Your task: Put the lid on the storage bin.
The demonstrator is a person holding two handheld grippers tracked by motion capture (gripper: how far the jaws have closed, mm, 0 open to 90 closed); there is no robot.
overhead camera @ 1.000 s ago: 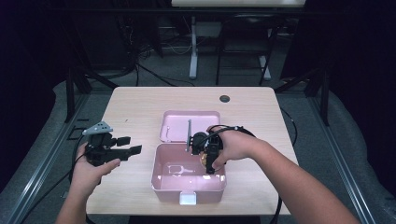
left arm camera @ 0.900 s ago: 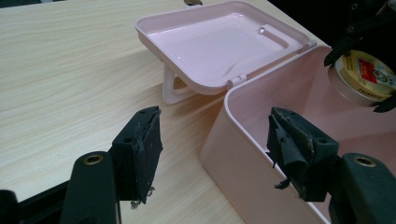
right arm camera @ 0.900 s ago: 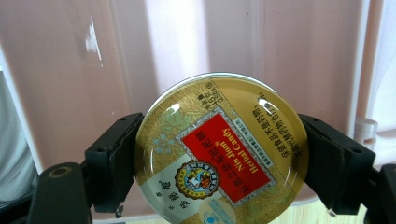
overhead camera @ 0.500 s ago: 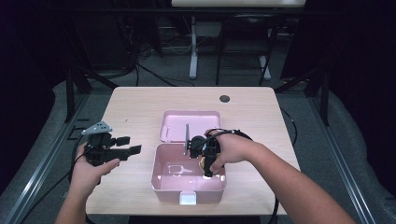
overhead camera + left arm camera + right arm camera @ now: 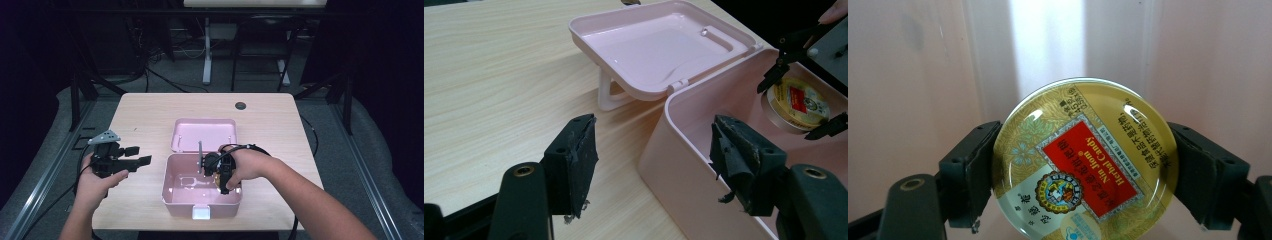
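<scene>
Between the right gripper's (image 5: 1083,175) pads sits the candy tin (image 5: 1085,160), clamped.

Colours and patterns at the bench

Candy tin (image 5: 1085,160): gold with fine floral pattern, red label panel, round multicoloured emblem. Box (image 5: 172,197) and its lid (image 5: 205,134): plain pale pink. Bench (image 5: 150,110): light wood grain. Hand-held gripper pads (image 5: 580,165): black

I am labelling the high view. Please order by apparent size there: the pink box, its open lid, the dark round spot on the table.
1. pink box
2. open lid, slightly smaller, though it lies farther from the camera
3. dark round spot, clearly smallest
</scene>
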